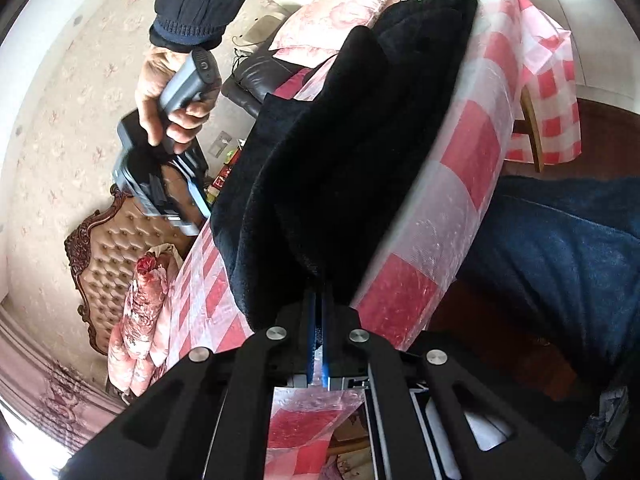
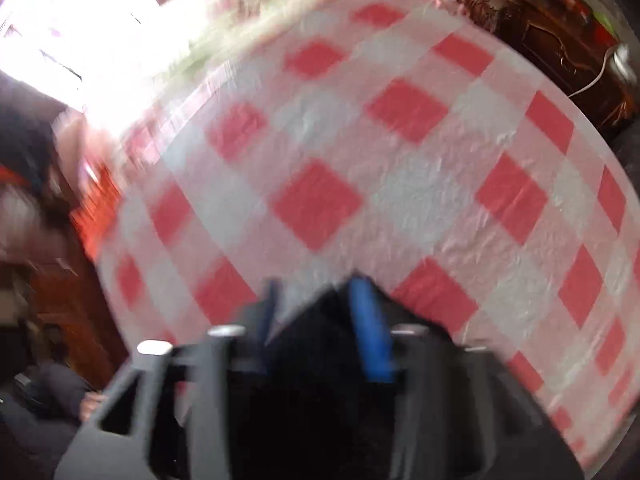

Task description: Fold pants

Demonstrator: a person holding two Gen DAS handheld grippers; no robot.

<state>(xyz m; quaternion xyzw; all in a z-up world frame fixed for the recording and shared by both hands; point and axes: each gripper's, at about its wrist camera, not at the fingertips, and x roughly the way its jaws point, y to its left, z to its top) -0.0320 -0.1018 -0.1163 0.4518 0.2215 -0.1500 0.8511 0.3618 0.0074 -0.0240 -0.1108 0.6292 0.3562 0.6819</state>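
Black pants [image 1: 332, 152] lie bunched in a long heap on the table's red and white checked cloth [image 1: 460, 184]. My left gripper [image 1: 319, 292] is shut on the near end of the pants, at the table's edge. In the left wrist view a hand holds my right gripper [image 1: 176, 208] over the far side of the table, beside the left edge of the pants. The right wrist view is blurred. There the right gripper [image 2: 316, 288] points down at the checked cloth [image 2: 400, 184] with its blue pads [image 2: 370, 320] apart. A dark fold of the pants [image 2: 320, 340] lies between them, and they do not press on it.
The person's leg in blue jeans [image 1: 560, 260] is close to the table on the right. A tufted brown headboard [image 1: 108, 256] and floral pillows [image 1: 140, 320] stand beyond the table on the left. A dark leather seat [image 1: 256, 80] is further back. Dark wooden furniture [image 2: 552, 40] lies past the table.
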